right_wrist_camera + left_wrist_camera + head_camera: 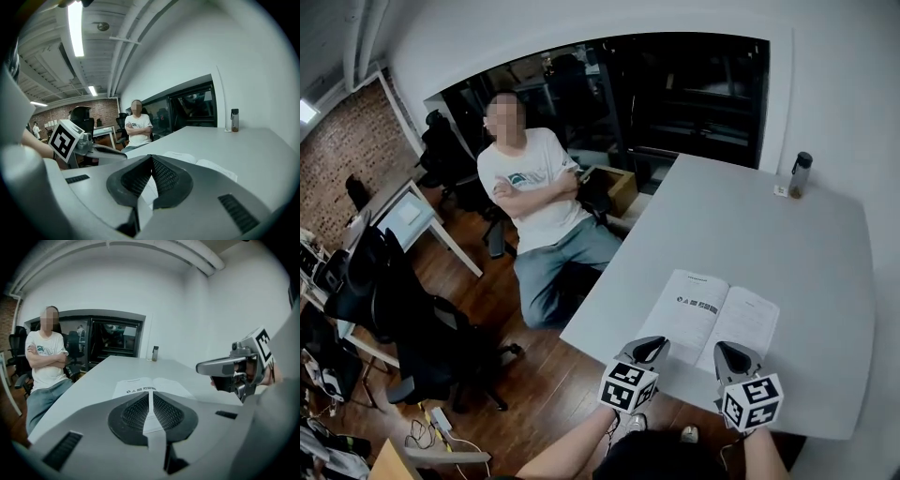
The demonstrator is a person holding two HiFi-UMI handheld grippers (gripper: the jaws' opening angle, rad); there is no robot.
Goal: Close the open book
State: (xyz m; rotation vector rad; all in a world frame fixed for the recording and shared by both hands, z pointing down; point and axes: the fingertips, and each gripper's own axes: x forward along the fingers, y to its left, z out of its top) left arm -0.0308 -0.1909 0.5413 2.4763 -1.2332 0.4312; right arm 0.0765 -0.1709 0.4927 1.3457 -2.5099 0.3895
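Book (712, 317) lay open on desk (811, 253); looked light, pages floppy; best lifted at an outer edge. Left tool (649, 350) stood barely apart, right tool (734, 359) together, both empty.

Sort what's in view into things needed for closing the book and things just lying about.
For the job: open book, left gripper, right gripper, table.
Just lying about: bottle at the table's far corner, black office chair, seated person.
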